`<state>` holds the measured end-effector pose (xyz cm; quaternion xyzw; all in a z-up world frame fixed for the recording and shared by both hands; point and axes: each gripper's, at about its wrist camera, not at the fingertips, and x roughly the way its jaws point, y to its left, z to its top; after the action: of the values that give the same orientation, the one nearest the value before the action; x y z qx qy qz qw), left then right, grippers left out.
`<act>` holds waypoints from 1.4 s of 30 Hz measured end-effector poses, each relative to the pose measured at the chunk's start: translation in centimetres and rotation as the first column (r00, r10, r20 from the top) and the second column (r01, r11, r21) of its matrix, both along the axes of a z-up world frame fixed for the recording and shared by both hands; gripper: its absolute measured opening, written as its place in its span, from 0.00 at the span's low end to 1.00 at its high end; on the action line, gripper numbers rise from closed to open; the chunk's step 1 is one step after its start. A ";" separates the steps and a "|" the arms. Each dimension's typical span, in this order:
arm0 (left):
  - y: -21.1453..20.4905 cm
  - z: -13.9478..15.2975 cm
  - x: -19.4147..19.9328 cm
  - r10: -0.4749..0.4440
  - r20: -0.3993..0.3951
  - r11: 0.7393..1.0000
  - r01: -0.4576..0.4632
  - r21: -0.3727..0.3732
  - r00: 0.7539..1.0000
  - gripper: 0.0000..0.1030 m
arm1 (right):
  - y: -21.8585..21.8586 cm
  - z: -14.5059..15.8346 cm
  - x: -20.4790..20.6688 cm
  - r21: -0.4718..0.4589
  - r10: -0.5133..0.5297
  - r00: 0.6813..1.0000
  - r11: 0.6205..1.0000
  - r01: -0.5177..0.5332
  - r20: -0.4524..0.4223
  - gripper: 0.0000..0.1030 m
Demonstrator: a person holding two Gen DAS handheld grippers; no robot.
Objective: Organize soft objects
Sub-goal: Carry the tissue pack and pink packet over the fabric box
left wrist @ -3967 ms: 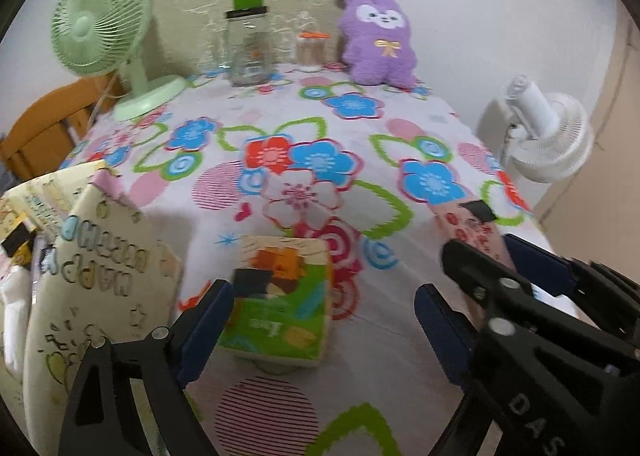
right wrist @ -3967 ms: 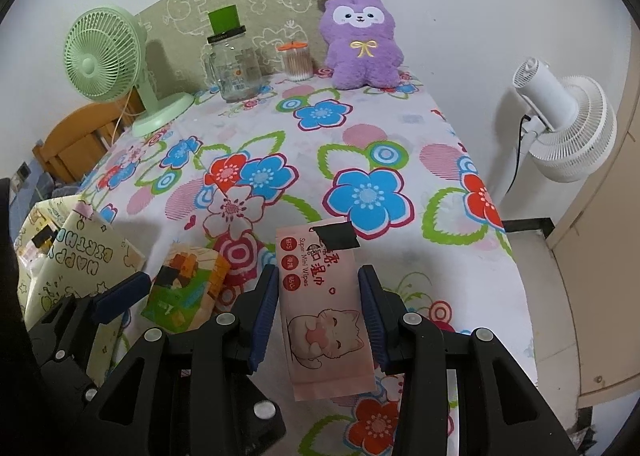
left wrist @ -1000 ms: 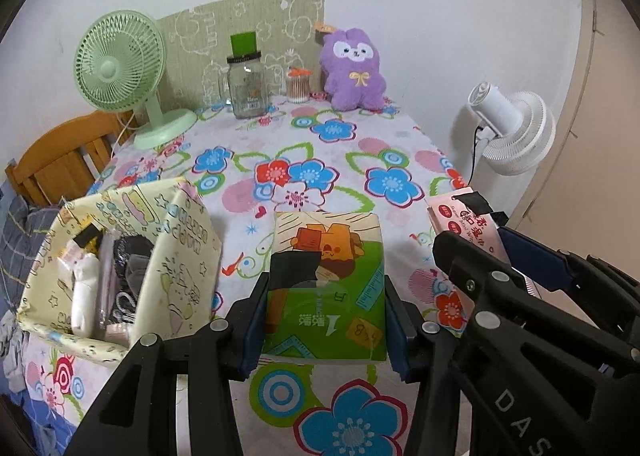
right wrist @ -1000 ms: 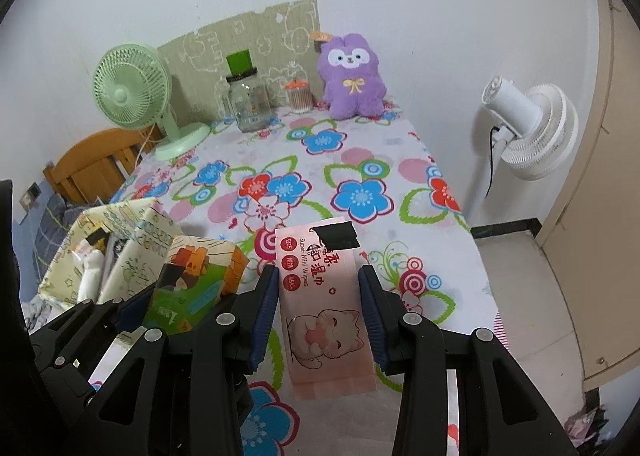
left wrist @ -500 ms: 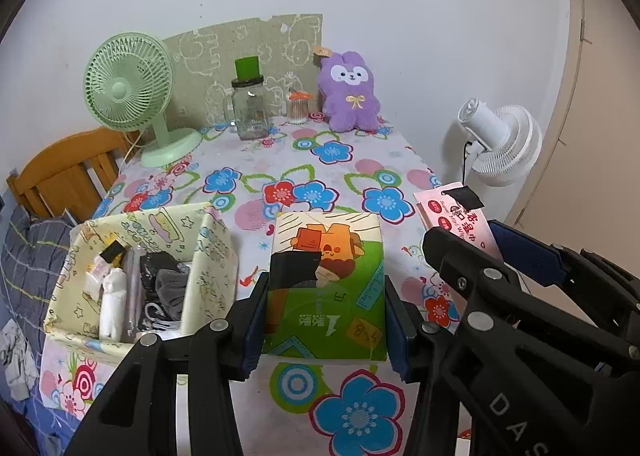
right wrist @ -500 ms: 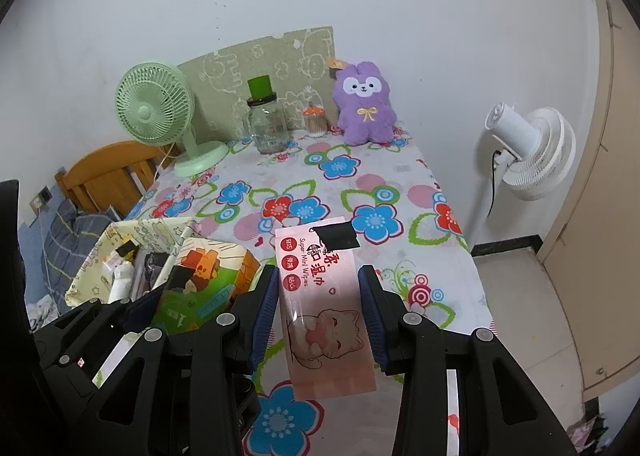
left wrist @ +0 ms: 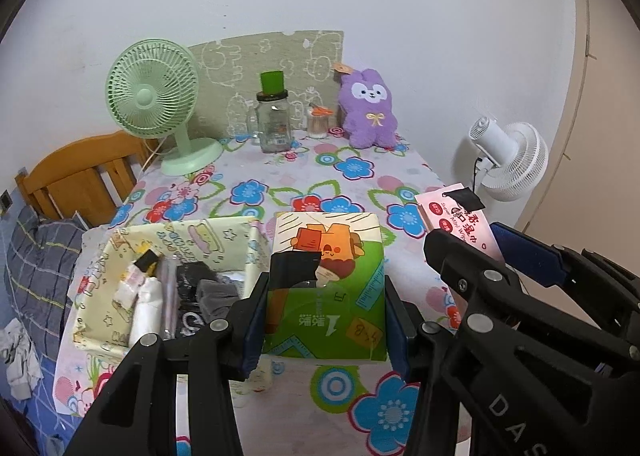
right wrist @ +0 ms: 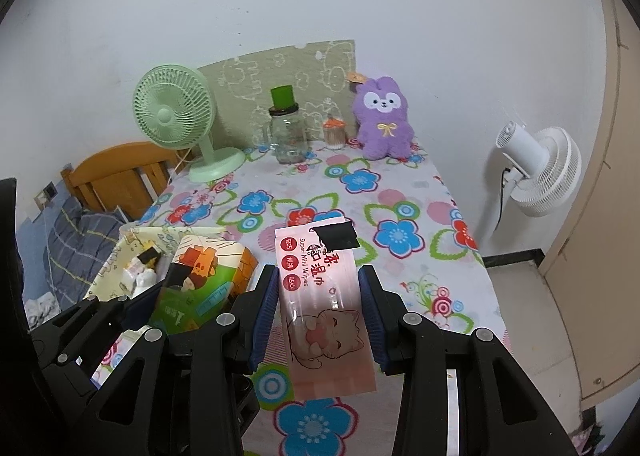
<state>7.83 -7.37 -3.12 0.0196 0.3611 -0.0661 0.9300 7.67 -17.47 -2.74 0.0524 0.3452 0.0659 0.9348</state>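
Observation:
My left gripper [left wrist: 324, 320] is shut on a green tissue pack [left wrist: 328, 288] and holds it above the near part of the flowered table [left wrist: 280, 191]. My right gripper [right wrist: 320, 320] is shut on a pink wet-wipes pack [right wrist: 322, 296], also lifted; it also shows at the right in the left wrist view [left wrist: 460, 219]. A yellow patterned storage box [left wrist: 120, 296] stands at the near left, holding bottles and dark cloth items. A purple plush rabbit [left wrist: 370, 109] sits at the table's far end.
A green desk fan [left wrist: 156, 103], a glass jar with a green lid [left wrist: 274, 121] and a small jar [left wrist: 318, 121] stand at the back. A wooden chair [left wrist: 80, 175] is at the left, a white floor fan [left wrist: 508, 155] at the right.
Both grippers have risen and pulled back from the table with their packs held. Four seconds ago the left gripper was open around the tissue pack on the table.

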 end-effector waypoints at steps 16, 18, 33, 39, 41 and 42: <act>5.5 0.0 1.0 0.078 -0.003 0.997 -0.078 0.002 0.997 0.50 | 5.5 0.5 1.5 -0.029 0.084 0.996 0.996 -0.084 0.008 0.43; 6.1 -0.1 1.2 0.084 -0.002 0.996 -0.084 0.004 0.996 0.50 | 6.1 0.5 1.7 -0.028 0.094 0.996 0.995 -0.094 0.008 0.43; 10.1 -1.1 2.6 0.117 -0.023 0.993 -0.117 0.017 0.993 0.50 | 10.5 -0.6 3.8 -0.024 0.162 0.986 0.986 -0.162 -0.028 0.43; 11.6 -2.1 3.2 0.133 -0.053 0.991 -0.132 0.023 0.990 0.50 | 12.2 -1.6 4.8 -0.018 0.192 0.980 0.981 -0.193 -0.057 0.43; 12.1 -2.5 3.4 0.139 -0.061 0.990 -0.138 0.025 0.988 0.50 | 12.8 -1.9 5.1 -0.018 0.200 0.978 0.979 -0.202 -0.066 0.43; 12.3 -2.7 3.5 0.143 -0.066 0.990 -0.141 0.026 0.988 0.50 | 13.1 -2.1 5.2 -0.019 0.204 0.976 0.978 -0.206 -0.071 0.43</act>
<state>11.32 4.96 -5.79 0.0017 0.3934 0.0036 0.9194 12.87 -4.33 -4.88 0.0064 0.3816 0.1556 0.9111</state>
